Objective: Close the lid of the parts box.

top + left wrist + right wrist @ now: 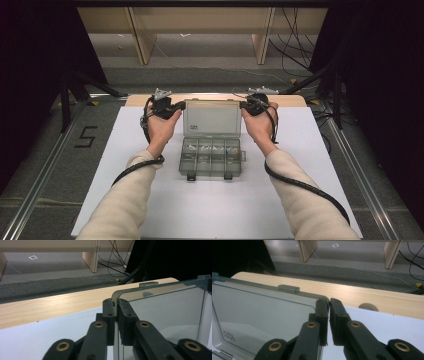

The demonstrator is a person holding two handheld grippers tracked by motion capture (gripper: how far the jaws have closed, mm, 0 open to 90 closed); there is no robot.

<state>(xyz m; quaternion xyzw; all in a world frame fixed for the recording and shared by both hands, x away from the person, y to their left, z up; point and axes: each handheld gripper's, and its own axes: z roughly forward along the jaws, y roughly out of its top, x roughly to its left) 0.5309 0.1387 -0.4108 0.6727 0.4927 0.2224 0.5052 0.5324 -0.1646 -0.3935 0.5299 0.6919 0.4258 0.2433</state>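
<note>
The compartment box [210, 156] sits at the middle of the white sheet [125, 200] covering the table [140, 99], base flat, its two latches facing the person. Its clear lid [212, 117] stands raised behind the base, roughly upright. The left gripper [176, 106] is clamped on the lid's left upper corner; in the left gripper view the jaws are closed with the plastic edge [116, 315] running between them. The right gripper [246, 105] pinches the opposite upper corner, and the right gripper view shows its jaws drawn together on the lid edge [322, 301] beside the small catch tab [288, 289]. Whether the lid is being opened or brought down cannot be told from these views; the step in hand is judged to be a two-sided swing of the lid about its rear hinge. To do it well, both hands should travel along the same arc at the same pace, since uneven motion would twist the thin panel and strain the hinge. The grips are shallow and near the corners, so pressure should stay firm enough to prevent slipping yet not flex the plastic. The base is unrestrained and light, so any pull toward or away from the person may drag it across the sheet and disturb the small contents [227, 150] in the compartments; the motion should follow the hinge, not push the box.
</note>
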